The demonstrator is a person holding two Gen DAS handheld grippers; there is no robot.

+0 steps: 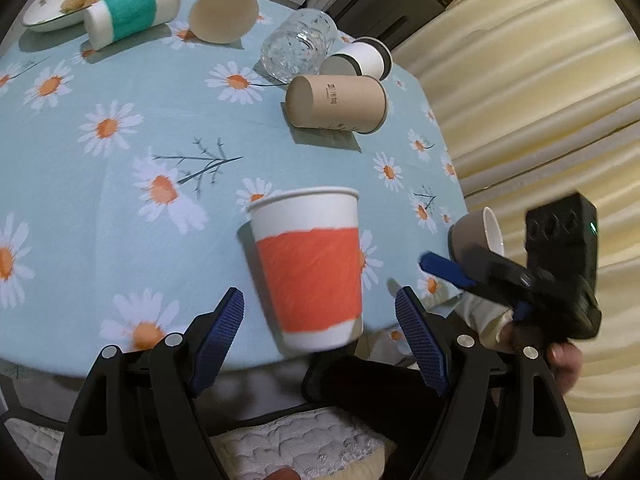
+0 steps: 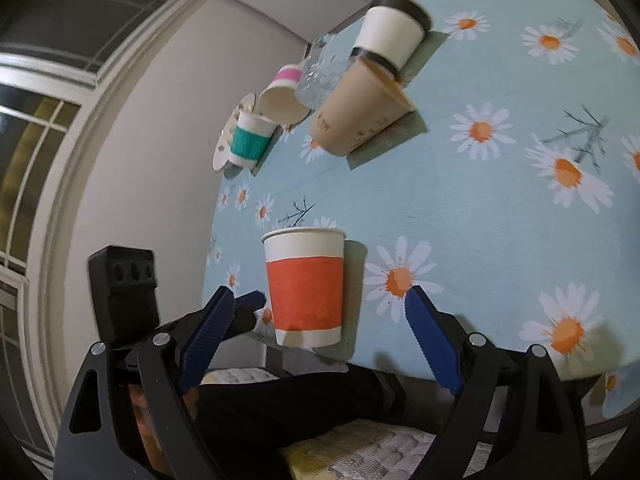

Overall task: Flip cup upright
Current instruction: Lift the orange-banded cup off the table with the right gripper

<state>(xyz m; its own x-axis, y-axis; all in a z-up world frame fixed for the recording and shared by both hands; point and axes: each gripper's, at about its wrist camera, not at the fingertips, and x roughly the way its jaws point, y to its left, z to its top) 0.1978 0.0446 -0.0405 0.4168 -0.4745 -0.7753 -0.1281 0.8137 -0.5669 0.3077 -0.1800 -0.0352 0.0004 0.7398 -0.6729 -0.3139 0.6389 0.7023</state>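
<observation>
A white paper cup with an orange sleeve (image 1: 310,268) stands upright near the table's front edge; it also shows in the right wrist view (image 2: 304,286). My left gripper (image 1: 320,332) is open, its blue pads on either side of the cup and not touching it. My right gripper (image 2: 320,332) is open too, fingers either side of the cup's base with gaps. In the left wrist view the right gripper (image 1: 472,276) sits at the right edge of the table beside a grey cup (image 1: 476,234) lying on its side.
On the daisy tablecloth (image 1: 120,184) lie a brown paper cup (image 1: 338,104), a white cup with dark bands (image 1: 360,58), a clear glass (image 1: 298,46), a pink-banded cup (image 1: 224,14) and a teal-sleeved cup (image 1: 132,8). A plate of snacks (image 1: 52,0) stands far left.
</observation>
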